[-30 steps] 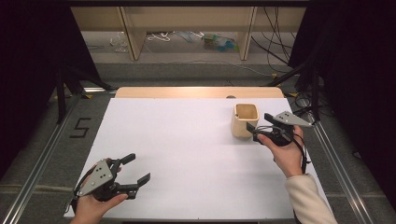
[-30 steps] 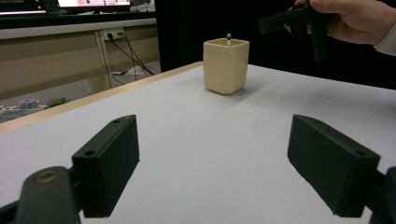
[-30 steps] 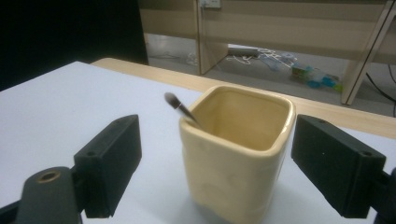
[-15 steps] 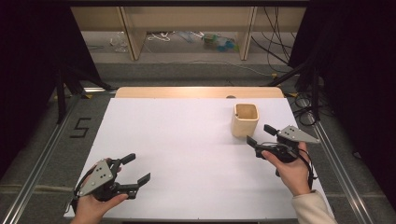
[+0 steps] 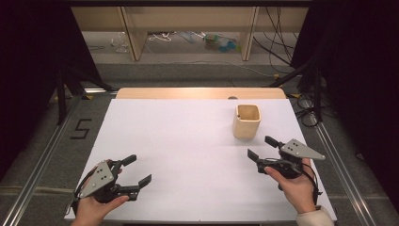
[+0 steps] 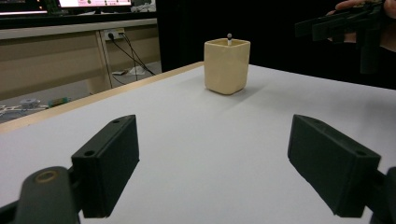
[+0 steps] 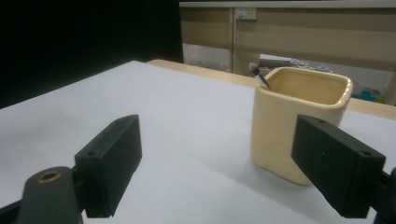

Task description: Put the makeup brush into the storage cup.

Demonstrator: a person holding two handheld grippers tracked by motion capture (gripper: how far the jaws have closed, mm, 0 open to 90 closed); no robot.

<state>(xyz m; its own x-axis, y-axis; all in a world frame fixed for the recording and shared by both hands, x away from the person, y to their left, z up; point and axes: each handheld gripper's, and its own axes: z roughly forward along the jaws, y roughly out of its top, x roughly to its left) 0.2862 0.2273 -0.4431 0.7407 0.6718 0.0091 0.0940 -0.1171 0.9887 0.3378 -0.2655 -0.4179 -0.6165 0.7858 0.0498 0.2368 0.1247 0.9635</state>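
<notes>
Pen sits in your cup [image 5: 246, 121]; both claws, left claw [image 5: 132, 176] and right claw [image 5: 261, 149], are spread, empty. Looks done.

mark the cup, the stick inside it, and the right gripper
beige square cup [image 5: 246, 126], high view, front wall.
thin stick in the cup [image 7: 261, 80], right gripper view, shaft above the rim.
right gripper [image 5: 261, 148], high view, between its open jaws.
</notes>
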